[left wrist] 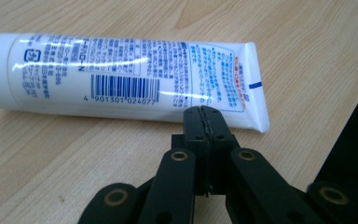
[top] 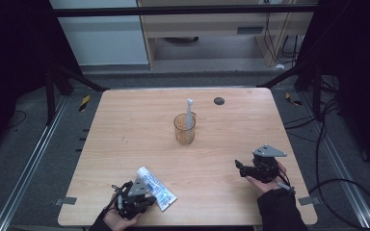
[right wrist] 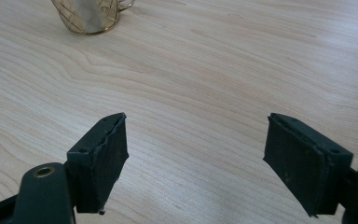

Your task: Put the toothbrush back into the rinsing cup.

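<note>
Nearest our edge of the table, we find the left gripper with its jaws pressed fully together and nothing between them; in the left gripper view the closed tips sit just beside the crimped end of the toothpaste tube, not clamped on it. That tube lies flat on the wood, a soft white plastic body with blue print, a barcode and a flat sealed tail. On our right, the right gripper hovers over bare table with its jaws spread wide and empty; its dark pads look rough-faced. Farther out, near the table's middle, stands a clear amber cup with a patterned wall, and a pale toothbrush stands upright in it. We judge the brush already stowed and the tube not yet lifted; taking hold of it and carrying it to the cup remains. Beyond the cup lies a small dark disc.
</note>
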{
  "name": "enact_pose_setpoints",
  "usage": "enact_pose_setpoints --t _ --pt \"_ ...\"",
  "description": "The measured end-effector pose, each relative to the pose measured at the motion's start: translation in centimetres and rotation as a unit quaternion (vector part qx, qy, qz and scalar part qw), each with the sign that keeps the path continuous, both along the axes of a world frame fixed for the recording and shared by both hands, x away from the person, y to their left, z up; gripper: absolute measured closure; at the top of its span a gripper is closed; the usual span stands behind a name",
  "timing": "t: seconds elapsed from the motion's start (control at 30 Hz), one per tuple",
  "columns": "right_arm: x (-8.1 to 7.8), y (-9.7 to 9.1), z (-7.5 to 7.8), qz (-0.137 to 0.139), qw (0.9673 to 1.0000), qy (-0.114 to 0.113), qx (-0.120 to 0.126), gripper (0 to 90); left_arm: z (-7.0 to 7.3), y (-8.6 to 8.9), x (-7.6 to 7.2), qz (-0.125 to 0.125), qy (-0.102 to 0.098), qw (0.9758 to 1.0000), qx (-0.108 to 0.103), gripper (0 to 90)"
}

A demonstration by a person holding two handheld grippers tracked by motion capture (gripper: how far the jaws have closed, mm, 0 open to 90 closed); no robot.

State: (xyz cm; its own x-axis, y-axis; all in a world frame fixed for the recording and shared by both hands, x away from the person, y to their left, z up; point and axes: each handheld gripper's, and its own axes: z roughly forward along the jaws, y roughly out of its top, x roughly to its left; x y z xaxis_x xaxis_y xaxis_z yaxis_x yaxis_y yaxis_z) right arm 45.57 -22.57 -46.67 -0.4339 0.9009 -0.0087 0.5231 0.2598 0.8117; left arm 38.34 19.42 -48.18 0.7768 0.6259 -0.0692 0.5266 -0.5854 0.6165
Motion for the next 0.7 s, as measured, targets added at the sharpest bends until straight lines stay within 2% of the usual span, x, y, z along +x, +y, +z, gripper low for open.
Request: enact_pose_setpoints --t 0.3,0.7 --pt "0.1 0.0 -0.1 -0.001 1.0000 0.002 -0.002 21.1 0.0 -0.6 0.4 -0.004 -0.009 0.9999 -0.002 89.5" --pt "0.2 -0.2 -0.2 -0.004 1.0000 0.003 -0.003 21.0 -0.2 -2.6 1.5 -0.012 -0.027 0.9996 0.001 89.5"
